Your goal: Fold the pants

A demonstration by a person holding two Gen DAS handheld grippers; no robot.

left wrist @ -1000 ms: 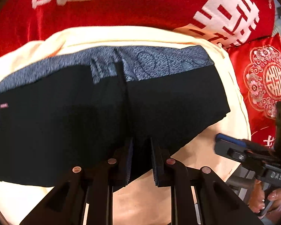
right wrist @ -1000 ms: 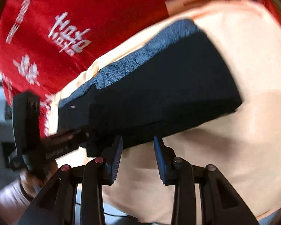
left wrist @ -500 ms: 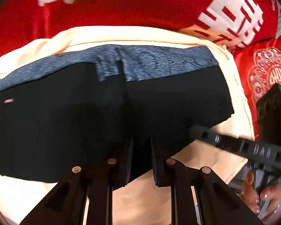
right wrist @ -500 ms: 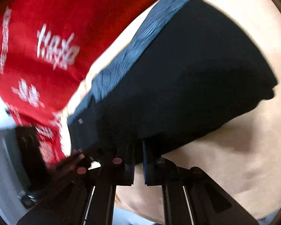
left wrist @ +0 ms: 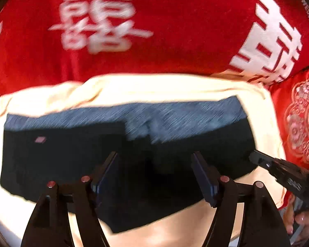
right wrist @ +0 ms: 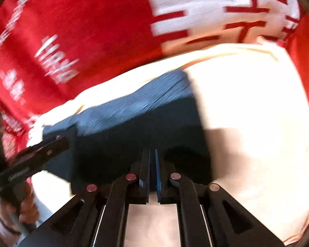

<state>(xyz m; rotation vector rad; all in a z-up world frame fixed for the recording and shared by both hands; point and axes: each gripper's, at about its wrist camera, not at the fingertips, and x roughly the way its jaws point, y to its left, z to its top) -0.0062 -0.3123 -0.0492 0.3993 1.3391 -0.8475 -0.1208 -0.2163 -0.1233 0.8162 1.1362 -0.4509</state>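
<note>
Left wrist view: the left gripper is hovering with jaws wide over the near edge of the folded pants, lying on the cream cloth. It should be backing off without dragging fabric.

Right wrist view: the right gripper is showing jaws nearly closed at the pants' near edge; whether it is pinching cloth, I cannot tell.

Left gripper agape, right gripper pinched.
</note>
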